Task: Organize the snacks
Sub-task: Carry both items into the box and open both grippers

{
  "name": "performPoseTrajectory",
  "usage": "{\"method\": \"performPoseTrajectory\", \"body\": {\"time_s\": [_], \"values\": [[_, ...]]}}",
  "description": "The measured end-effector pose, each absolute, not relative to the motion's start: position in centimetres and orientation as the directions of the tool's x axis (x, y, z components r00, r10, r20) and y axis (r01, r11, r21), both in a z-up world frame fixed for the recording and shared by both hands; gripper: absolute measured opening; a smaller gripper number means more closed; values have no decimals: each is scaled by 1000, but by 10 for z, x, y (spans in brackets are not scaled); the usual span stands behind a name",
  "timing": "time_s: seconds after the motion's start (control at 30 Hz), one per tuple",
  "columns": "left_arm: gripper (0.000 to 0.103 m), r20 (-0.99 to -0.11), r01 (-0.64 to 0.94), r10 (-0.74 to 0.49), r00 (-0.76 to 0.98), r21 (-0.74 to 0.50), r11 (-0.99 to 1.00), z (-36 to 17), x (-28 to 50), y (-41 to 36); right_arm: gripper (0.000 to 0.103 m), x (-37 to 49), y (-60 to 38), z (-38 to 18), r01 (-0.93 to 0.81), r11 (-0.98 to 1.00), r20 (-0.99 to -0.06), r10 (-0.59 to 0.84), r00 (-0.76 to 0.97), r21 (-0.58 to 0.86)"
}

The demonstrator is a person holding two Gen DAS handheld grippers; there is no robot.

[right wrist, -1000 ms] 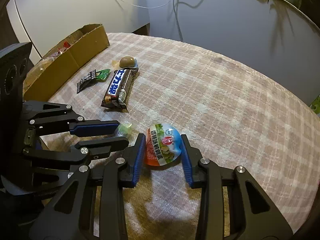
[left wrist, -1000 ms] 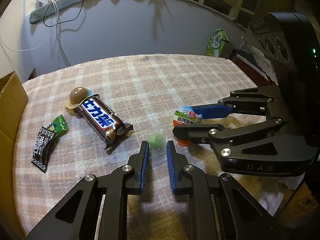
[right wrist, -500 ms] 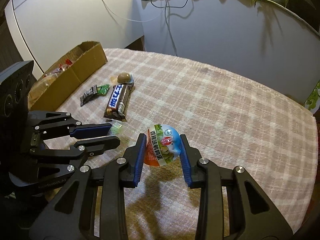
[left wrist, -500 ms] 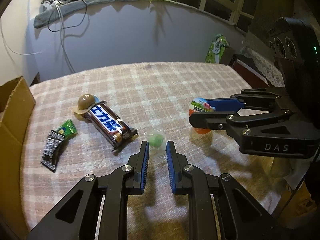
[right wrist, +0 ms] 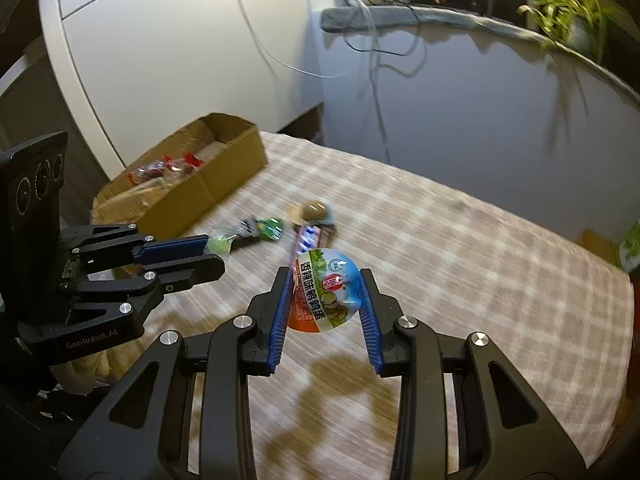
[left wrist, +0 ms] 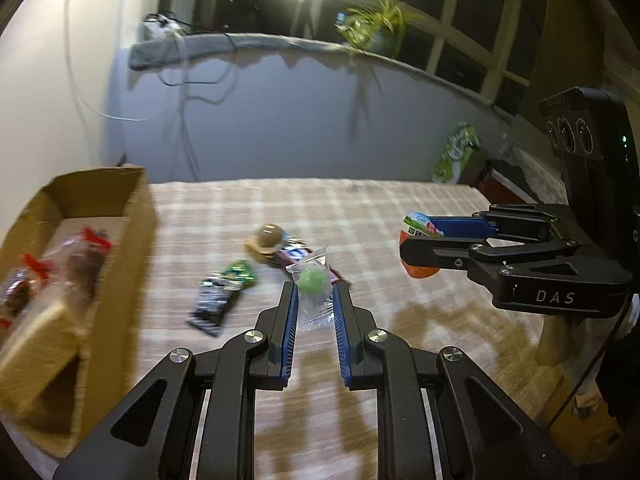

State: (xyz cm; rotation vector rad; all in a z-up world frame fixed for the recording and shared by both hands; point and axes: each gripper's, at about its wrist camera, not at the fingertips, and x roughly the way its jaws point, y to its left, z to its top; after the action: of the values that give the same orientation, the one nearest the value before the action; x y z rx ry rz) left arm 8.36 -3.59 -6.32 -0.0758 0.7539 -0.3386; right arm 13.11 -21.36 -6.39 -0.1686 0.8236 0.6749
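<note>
My left gripper (left wrist: 315, 300) is shut on a green candy in a clear wrapper (left wrist: 312, 282) and holds it above the checked table (left wrist: 360, 208). It also shows in the right wrist view (right wrist: 219, 245). My right gripper (right wrist: 325, 280) is shut on an orange snack cup with a printed lid (right wrist: 326, 290), held above the table; the cup also shows in the left wrist view (left wrist: 418, 232). A cardboard box (left wrist: 64, 264) with wrapped snacks stands at the left; it shows in the right wrist view (right wrist: 224, 176) too.
On the table lie a black-and-green packet (left wrist: 222, 296), a brown dome-shaped snack (left wrist: 267, 238) and a chocolate bar (right wrist: 308, 238) partly hidden by my grippers. A green bag (left wrist: 456, 156) stands beyond the table's far right edge. A wall runs behind.
Both grippers have risen from the table and swung left toward the box. The green candy now hangs lifted between the left fingers. The right gripper still holds the cup.
</note>
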Motion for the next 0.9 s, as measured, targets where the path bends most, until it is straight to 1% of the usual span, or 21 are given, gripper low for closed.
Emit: {"method": "performPoseTrajectory", "body": {"time_s": [0.47, 0.9], "values": [[16, -599, 106, -218, 770, -218, 970, -43, 63, 56, 34, 133, -113, -41, -729, 676, -698, 574, 428, 109], [16, -587, -29, -124, 800, -243, 970, -42, 50, 125, 34, 142, -21, -38, -805, 582, -707, 617, 345, 115]]}}
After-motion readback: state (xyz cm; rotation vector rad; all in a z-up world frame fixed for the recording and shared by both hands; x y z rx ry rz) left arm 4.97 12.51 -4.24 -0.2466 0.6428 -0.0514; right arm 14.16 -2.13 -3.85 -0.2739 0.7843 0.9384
